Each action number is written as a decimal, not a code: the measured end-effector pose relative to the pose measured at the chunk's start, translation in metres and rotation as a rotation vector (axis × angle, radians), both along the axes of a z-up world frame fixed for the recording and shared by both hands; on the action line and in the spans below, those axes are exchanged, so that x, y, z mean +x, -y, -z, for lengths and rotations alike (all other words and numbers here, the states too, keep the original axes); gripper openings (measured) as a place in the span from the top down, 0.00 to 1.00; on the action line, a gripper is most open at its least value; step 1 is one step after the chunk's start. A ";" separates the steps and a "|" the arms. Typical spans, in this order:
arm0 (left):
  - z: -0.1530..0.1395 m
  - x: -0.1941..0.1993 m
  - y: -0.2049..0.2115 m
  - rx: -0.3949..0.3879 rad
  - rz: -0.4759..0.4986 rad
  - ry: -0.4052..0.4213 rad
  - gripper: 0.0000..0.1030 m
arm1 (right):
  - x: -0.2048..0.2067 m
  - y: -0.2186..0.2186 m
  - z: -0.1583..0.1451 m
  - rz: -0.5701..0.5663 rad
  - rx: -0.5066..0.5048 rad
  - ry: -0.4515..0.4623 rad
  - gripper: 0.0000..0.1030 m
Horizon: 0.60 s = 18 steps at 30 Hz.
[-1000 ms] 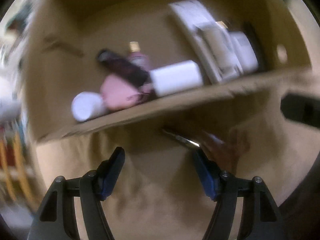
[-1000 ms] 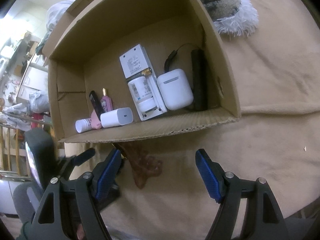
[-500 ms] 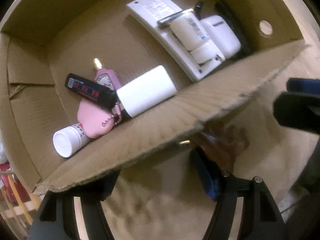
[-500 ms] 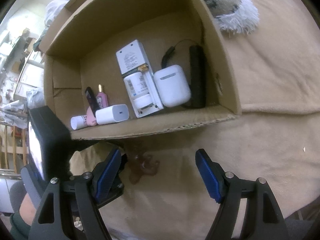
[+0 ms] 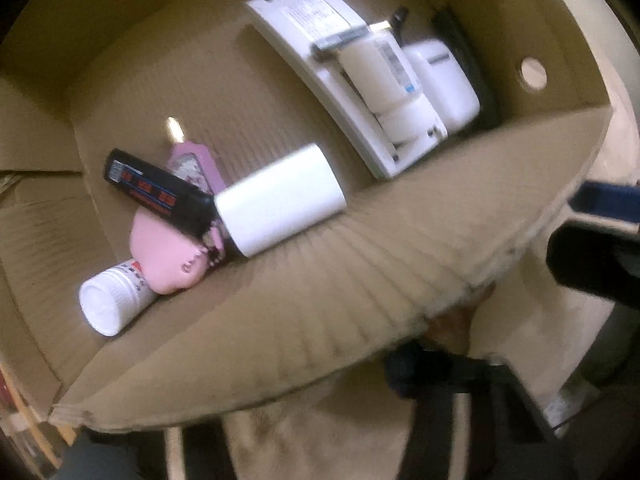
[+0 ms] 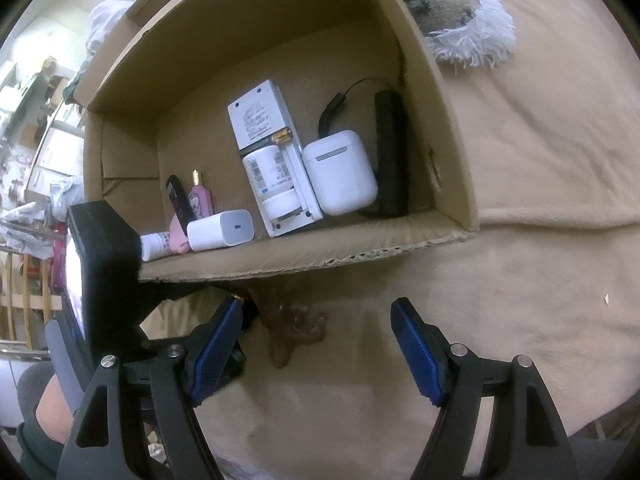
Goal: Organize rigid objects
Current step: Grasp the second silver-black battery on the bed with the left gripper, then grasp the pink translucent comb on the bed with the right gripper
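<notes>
- We saw an open cardboard box filling the upper middle of the right wrist view, set on a beige blanket.
- Along the box's right wall lay a black bar with a cord, and just left of it a white earbud case.
- A long white flat device lay near the middle of the box floor, with a white labelled bottle lying on it.
- At the lower left of the box floor we found a white charger block, a small pink perfume bottle, a black tube, a pink soft piece and a white-capped tube, all huddled close together.
- A brown hair claw clip lay on the blanket just below the box's near wall, in the lower middle of that view.
- The right tool hung over the blanket with its blue pads wide apart and nothing between them.
- The left tool reached in from the lower left to the clip's left end, under the box edge.
- In the left wrist view the box's near wall hid most of the left tool, leaving one dark finger blurred at the lower middle.
- Its jaws were closing, with the clip at them; we could not tell whether the pads yet pressed on it.
- A fluffy grey and white thing lay on the blanket at the upper right.
</notes>
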State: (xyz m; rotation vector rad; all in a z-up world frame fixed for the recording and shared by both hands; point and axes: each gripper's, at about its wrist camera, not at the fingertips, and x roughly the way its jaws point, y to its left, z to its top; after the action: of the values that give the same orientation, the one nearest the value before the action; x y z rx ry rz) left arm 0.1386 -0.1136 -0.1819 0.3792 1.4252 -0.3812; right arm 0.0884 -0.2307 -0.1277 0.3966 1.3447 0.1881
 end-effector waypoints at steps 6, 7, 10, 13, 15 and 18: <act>-0.001 -0.003 0.001 -0.005 -0.003 0.013 0.62 | 0.001 -0.002 0.000 -0.010 -0.006 0.002 0.21; -0.002 -0.005 0.001 -0.007 -0.006 0.013 0.62 | 0.000 -0.001 0.000 -0.009 -0.005 0.002 0.21; -0.004 -0.007 -0.001 -0.012 -0.027 0.011 0.62 | 0.001 0.000 0.001 -0.008 -0.010 0.002 0.21; -0.007 -0.012 -0.010 -0.002 -0.063 0.006 0.62 | 0.002 0.001 0.003 0.003 -0.006 -0.005 0.21; -0.011 -0.014 -0.017 -0.005 -0.104 -0.007 0.62 | 0.003 -0.001 0.003 0.000 -0.004 -0.004 0.21; -0.016 -0.020 -0.025 0.016 -0.154 -0.002 0.62 | 0.002 -0.006 0.003 -0.022 -0.013 -0.005 0.21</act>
State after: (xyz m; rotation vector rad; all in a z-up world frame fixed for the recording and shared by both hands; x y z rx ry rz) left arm 0.1189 -0.0890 -0.1654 0.2794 1.4493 -0.2454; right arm 0.0905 -0.2247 -0.1311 0.3716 1.3549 0.1973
